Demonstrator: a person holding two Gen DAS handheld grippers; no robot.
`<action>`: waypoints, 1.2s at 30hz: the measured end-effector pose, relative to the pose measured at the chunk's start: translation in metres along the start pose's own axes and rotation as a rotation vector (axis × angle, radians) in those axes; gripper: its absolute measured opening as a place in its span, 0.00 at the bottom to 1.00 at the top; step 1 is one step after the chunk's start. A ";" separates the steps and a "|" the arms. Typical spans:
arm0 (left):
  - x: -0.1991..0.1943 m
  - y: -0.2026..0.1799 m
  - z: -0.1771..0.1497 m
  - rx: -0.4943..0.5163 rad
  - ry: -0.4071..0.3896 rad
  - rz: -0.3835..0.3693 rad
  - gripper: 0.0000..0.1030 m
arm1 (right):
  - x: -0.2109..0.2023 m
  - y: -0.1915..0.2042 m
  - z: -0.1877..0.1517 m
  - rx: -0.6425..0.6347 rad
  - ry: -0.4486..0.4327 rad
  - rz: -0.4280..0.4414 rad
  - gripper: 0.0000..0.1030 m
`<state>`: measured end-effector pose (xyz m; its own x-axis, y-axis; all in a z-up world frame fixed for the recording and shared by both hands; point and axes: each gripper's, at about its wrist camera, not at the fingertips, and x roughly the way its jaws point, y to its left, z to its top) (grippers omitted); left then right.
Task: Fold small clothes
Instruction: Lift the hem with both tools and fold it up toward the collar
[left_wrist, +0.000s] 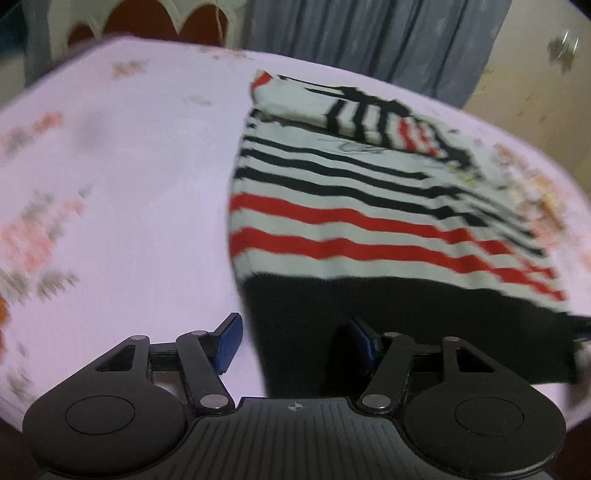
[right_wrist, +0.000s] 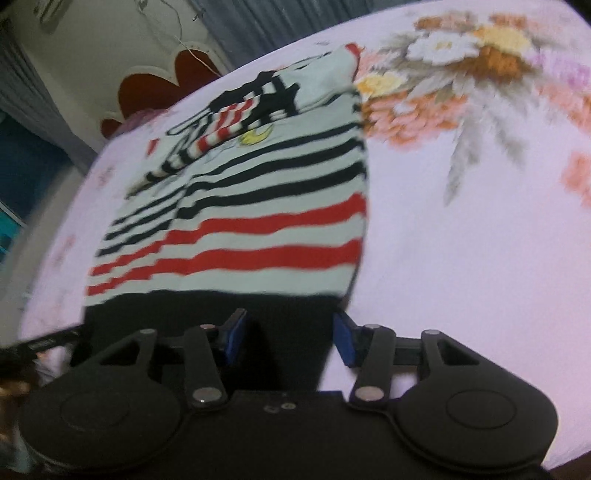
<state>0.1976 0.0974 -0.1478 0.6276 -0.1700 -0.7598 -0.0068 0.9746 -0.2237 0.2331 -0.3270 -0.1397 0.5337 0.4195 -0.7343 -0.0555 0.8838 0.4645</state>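
Left wrist view: striped garment (left_wrist: 369, 221) flat on a pink floral bed sheet (left_wrist: 129, 184), both jaws spread.

Its black hem band lies nearest, red stripes beyond it, black stripes farther, and a sleeve is folded across the far end. The left gripper (left_wrist: 295, 341) straddles the hem's left edge, one blue finger over sheet, the other over black cloth. In the right wrist view, the right gripper (right_wrist: 291, 338) straddles the hem's right edge on the garment (right_wrist: 258, 206), gripping nothing. Everything is motion-blurred. A large flower print (right_wrist: 443, 66) lies on the far right of the sheet (right_wrist: 461, 258).
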 end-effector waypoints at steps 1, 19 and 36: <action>-0.002 0.004 -0.001 -0.017 0.004 -0.050 0.59 | 0.000 0.000 -0.001 0.016 0.004 0.030 0.45; 0.052 0.036 0.035 -0.281 -0.025 -0.348 0.50 | 0.022 -0.030 0.028 0.172 -0.027 0.149 0.36; 0.015 0.035 0.067 -0.303 -0.182 -0.418 0.03 | -0.011 -0.014 0.068 0.092 -0.151 0.318 0.05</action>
<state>0.2590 0.1384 -0.1255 0.7491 -0.4800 -0.4565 0.0650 0.7391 -0.6705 0.2852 -0.3581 -0.1043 0.6211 0.6288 -0.4679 -0.1664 0.6892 0.7052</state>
